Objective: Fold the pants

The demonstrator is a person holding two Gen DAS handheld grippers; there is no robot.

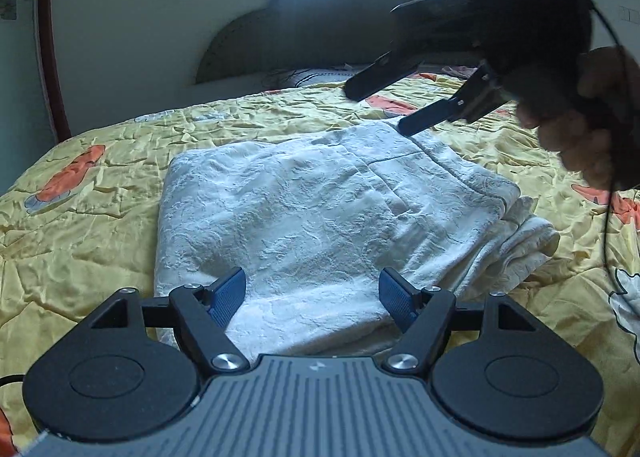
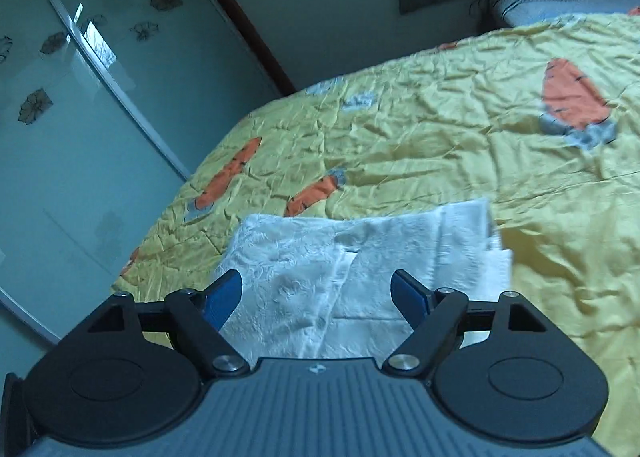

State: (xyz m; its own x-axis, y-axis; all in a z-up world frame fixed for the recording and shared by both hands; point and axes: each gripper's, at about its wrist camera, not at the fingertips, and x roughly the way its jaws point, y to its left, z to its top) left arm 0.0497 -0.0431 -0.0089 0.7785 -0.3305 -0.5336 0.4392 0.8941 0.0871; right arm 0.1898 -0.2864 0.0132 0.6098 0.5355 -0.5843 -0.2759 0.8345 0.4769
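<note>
White textured pants (image 1: 304, 217) lie folded in a thick stack on the yellow bedspread (image 1: 80, 241). My left gripper (image 1: 312, 297) hovers open over the stack's near edge, its blue pads apart and nothing pinched. In the left wrist view my right gripper (image 1: 380, 109) hangs above the stack's far right corner, held by a hand (image 1: 592, 129), jaws spread. From its own camera the right gripper (image 2: 318, 295) is open above the pants (image 2: 360, 257), whose far corner sticks out over the bedspread (image 2: 440, 137). No cloth sits between its pads.
A dark headboard (image 1: 332, 29) and a pillow (image 1: 316, 77) stand at the bed's far end under a bright window. Glass wardrobe doors with flower prints (image 2: 80, 97) run along the bed's side. A cable (image 1: 608, 197) dangles from the right hand.
</note>
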